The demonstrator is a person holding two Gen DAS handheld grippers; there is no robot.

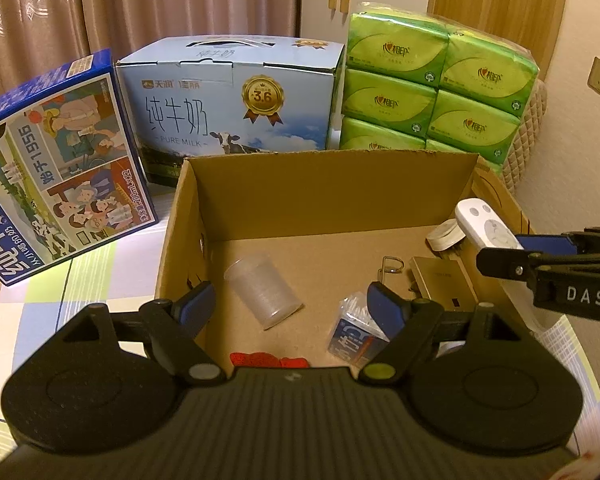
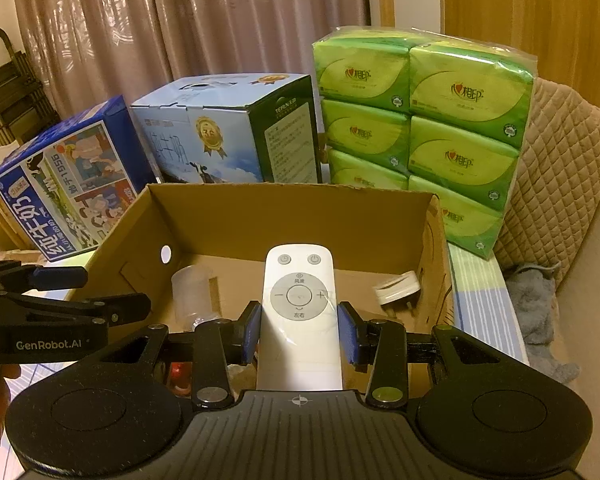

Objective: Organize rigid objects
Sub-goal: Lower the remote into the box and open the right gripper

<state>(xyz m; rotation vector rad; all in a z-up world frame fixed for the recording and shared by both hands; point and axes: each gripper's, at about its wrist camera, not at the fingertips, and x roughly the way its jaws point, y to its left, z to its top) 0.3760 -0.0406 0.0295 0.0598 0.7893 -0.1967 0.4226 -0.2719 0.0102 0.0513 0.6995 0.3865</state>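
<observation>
An open cardboard box (image 1: 320,196) stands on the checked cloth. In the right wrist view my right gripper (image 2: 299,332) is shut on a white remote (image 2: 298,280), pads pressing both its long sides, and holds it above the box's (image 2: 284,212) near right part. The left wrist view shows that remote (image 1: 486,226) and right gripper (image 1: 500,248) at the right edge. My left gripper (image 1: 290,304) hangs open and empty over the box's near wall. Inside lie a clear plastic cup (image 1: 264,292) on its side, a cotton-swab pack (image 1: 354,328), a gold case (image 1: 444,284) and a white plug (image 2: 398,288).
Behind the box stand a tilted blue milk carton (image 1: 60,160), a pale blue milk case (image 1: 236,108) and a pack of green tissues (image 1: 436,92). Something red (image 1: 260,359) lies at the box's near wall. A quilted cushion (image 2: 560,184) and grey cloth (image 2: 536,300) are to the right.
</observation>
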